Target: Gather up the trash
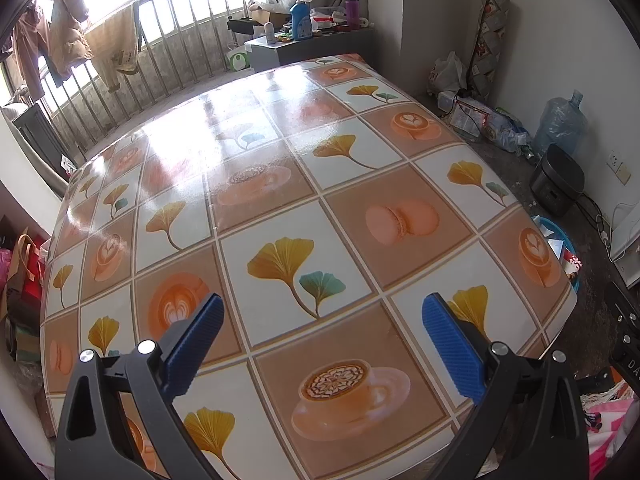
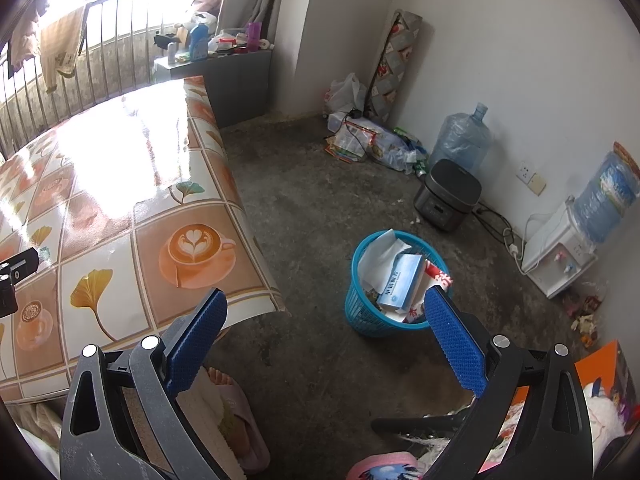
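Observation:
A blue plastic waste basket (image 2: 362,312) stands on the concrete floor right of the table, holding a blue-and-white box (image 2: 401,282), white paper (image 2: 380,256) and a red-patterned wrapper (image 2: 440,276). My right gripper (image 2: 326,322) hangs open above the floor beside the table corner, nothing between its blue pads (image 2: 456,344). The basket's rim (image 1: 560,236) peeks past the table's right edge in the left wrist view. Over the near part of the patterned tablecloth (image 1: 280,184) my left gripper (image 1: 322,328) stands open and holds nothing.
A dark rice cooker (image 2: 446,196), a water jug (image 2: 460,140) and a litter pile (image 2: 372,144) line the far wall. A water dispenser (image 2: 560,252) sits at right. A slippered foot (image 2: 228,400) and chair leg (image 2: 416,426) are near. A cluttered cabinet (image 1: 304,40) stands behind the table.

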Motion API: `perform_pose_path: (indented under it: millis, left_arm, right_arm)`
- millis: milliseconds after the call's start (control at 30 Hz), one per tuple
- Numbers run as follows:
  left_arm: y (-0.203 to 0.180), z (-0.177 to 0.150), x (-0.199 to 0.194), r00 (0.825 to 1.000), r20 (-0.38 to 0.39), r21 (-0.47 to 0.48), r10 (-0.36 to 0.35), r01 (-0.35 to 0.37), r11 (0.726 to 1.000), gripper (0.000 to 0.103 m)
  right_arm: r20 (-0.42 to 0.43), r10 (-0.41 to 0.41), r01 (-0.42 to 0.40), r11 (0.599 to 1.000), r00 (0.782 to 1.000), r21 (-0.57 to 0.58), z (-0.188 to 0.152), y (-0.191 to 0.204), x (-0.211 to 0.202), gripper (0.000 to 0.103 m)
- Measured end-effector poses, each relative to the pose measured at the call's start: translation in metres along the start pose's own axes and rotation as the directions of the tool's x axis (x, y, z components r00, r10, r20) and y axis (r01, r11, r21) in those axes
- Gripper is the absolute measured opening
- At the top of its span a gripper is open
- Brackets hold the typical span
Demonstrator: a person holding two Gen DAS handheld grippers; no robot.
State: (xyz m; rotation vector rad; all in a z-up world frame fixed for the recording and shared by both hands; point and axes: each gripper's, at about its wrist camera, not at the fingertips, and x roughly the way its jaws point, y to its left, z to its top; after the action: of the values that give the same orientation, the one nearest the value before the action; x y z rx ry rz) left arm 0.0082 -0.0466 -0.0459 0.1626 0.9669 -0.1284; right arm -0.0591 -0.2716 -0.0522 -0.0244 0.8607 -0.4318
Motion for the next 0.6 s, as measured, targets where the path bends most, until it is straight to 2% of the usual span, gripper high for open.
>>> perform_pose_path:
  millis: [600]
  left_arm:
    - [0.0003, 0.0006, 0.0008, 1.000, 0.001, -0.001, 0.000, 0.000, 1.000, 0.097]
  right_arm:
    - [0.002, -0.004, 0.004, 1.000, 1.000, -0.002, 0.0008, 0.0008, 0.0010, 0.095]
